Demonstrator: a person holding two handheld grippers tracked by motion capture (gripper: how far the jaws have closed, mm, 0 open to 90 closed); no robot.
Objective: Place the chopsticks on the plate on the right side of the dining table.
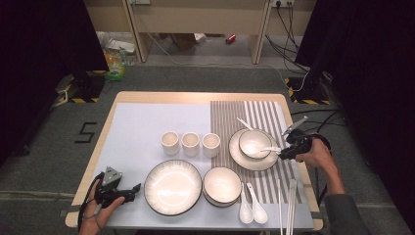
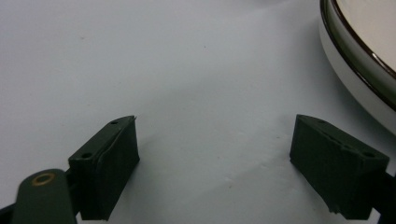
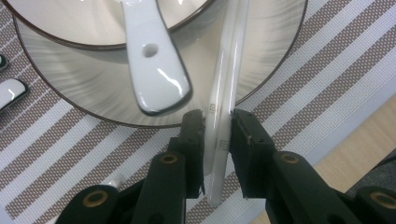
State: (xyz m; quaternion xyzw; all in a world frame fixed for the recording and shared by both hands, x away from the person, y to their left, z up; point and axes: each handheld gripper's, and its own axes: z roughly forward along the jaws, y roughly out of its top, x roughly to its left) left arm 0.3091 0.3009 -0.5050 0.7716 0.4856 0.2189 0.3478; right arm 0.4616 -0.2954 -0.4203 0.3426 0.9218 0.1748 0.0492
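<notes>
Striped matting (image 1: 266,110) covers the table's (image 1: 147,96) right half, grey sheet the rest; setting the table looks partly done. Near the right edge, a bowl (image 1: 254,143) with a spoon (image 1: 264,149) sits on a plate (image 1: 244,159); the right gripper (image 3: 217,123) is clamped on a pair of white chopsticks (image 3: 229,70) lying over that plate's rim. Remaining: three cups (image 1: 190,143), large plate (image 1: 172,186), second bowl (image 1: 221,185), two spoons (image 1: 250,203), more chopsticks (image 1: 286,203) by the front edge. The left gripper (image 2: 215,158) rests near the front left corner, jaws apart, holding nothing.
</notes>
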